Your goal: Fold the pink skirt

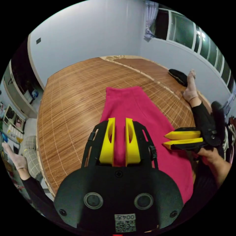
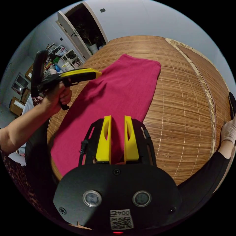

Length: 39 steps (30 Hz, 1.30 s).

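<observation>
Pink skirt (image 1: 137, 115) flat, near hem hidden.

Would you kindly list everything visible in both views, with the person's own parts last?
pink skirt: one, deep pink, spread flat on the mat, narrow end far.
bamboo mat: one, brown, under the skirt.
black bundle: one, on the mat by the wall.
window: one, dark, in the wall.
shelves: white, cluttered, by the doorway.
left gripper: yellow fingers apart, above the skirt.
right gripper: yellow fingers apart, above the skirt.
foot: socked, on the mat.
</observation>
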Each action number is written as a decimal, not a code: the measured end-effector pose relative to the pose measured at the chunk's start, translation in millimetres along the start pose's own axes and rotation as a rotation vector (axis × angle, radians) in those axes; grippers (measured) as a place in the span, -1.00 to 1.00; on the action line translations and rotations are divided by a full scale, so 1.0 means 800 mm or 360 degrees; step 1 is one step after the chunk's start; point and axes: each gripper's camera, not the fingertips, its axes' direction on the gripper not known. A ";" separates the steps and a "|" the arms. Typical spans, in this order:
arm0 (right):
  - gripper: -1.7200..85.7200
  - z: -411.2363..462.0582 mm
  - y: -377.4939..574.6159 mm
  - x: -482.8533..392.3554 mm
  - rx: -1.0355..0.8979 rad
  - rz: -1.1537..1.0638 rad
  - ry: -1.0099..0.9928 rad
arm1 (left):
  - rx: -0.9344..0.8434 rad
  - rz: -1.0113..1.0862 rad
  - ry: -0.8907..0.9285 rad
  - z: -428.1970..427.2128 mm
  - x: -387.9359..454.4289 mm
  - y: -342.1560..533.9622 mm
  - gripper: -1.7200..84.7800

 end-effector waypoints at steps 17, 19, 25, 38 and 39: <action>-0.70 -0.002 -0.040 -0.029 0.0100 -0.0220 0.0270 | -0.0080 0.0128 -0.0012 0.058 0.049 -0.007 -0.80; -0.70 -0.002 -0.045 -0.032 0.0098 -0.0248 0.0298 | -0.0082 0.0123 -0.0001 0.062 0.051 -0.008 -0.80; -0.66 -0.019 -0.061 -0.022 0.0186 -0.0187 0.0168 | -0.0080 0.0095 0.0056 0.071 0.052 -0.010 -0.80; -0.64 -0.037 -0.196 0.071 0.0294 0.0241 0.0213 | -0.0076 0.0132 -0.0011 0.085 0.069 -0.014 -0.81; -0.64 -0.033 -0.211 0.076 0.0271 0.0265 0.0219 | -0.0076 0.0133 -0.0012 0.086 0.069 -0.015 -0.81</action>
